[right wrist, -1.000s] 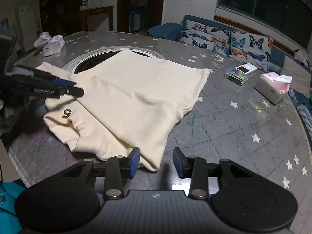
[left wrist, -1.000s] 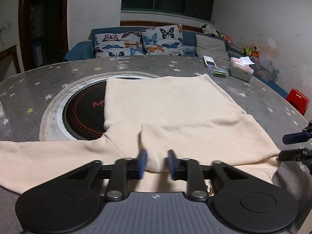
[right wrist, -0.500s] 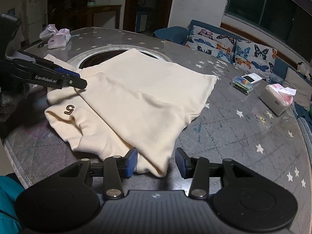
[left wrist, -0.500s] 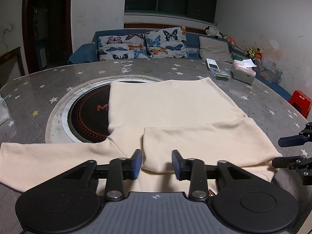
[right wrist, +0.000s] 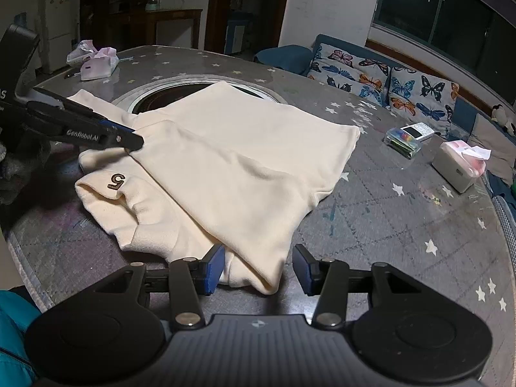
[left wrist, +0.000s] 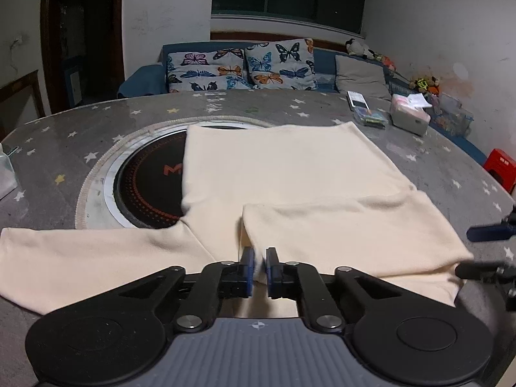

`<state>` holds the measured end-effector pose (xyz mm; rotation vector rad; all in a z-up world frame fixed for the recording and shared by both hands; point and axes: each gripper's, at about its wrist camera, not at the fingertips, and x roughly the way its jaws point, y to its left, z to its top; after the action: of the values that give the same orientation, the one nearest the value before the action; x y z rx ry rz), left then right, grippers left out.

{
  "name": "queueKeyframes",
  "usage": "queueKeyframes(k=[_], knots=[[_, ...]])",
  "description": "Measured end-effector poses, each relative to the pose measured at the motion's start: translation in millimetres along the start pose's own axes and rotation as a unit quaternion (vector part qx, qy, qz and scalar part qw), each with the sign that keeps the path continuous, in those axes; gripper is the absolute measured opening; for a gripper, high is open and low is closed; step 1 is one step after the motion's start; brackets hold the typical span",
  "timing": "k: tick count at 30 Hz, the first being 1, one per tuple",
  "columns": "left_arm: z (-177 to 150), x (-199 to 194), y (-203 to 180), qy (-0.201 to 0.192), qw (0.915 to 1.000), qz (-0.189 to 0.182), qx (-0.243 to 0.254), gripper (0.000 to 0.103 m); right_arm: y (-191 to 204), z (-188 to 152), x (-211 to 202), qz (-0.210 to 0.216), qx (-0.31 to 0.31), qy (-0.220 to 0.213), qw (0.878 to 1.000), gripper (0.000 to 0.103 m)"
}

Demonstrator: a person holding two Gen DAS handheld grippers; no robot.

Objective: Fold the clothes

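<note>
While its near hem is hidden by the left tongs [left wrist: 260,269] pinching the folded sleeve cuff, the cream sweater [left wrist: 290,174] is laid collar-near; right tongs [right wrist: 258,269] are spread around a corner.

Readable marks, right wrist view: the cream garment [right wrist: 245,167] carries a dark embroidered "5" patch [right wrist: 116,180] near its folded collar end (the digit appears rotated from this angle). The left gripper [right wrist: 137,143], entering from the left edge, bears white lettering "GenRobot.AI" [right wrist: 83,135] along the side of its black finger. At the far left edge a partial white letter "S" shows on the gripper body (rest cut off by the frame).

Left wrist view: the round black hob [left wrist: 151,190] set in the table shows an orange-red logo [left wrist: 172,170], only an "M" legible; the garment covers the remainder.
</note>
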<state>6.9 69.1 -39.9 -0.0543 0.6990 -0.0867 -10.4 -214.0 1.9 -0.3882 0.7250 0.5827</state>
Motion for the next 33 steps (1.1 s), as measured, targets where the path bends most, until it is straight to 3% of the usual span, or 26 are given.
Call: queueKeyframes(k=[7,18,21,26,33], knots=[[40,-33,-22,-0.065,0.9970,-0.030,0.027,0.005,6,0,0,-0.005,-0.008,-0.012,1.000,0.056],[112,-70,-90,-0.146,0.9792,-0.105,0.093,0.005,9,6,8,-0.023,-0.004,-0.038,0.999,0.061],[123,-74,-103,-0.157,0.9756,-0.113,0.104,0.005,9,6,10,-0.025,0.001,-0.045,0.999,0.061],[128,-75,-109,-0.164,0.9738,-0.115,0.107,0.005,3,2,11,-0.065,0.001,-0.045,0.997,0.061],[110,-64,-83,-0.139,0.9819,-0.092,0.089,0.005,-21,-13,10,-0.094,0.024,-0.017,0.995,0.061]])
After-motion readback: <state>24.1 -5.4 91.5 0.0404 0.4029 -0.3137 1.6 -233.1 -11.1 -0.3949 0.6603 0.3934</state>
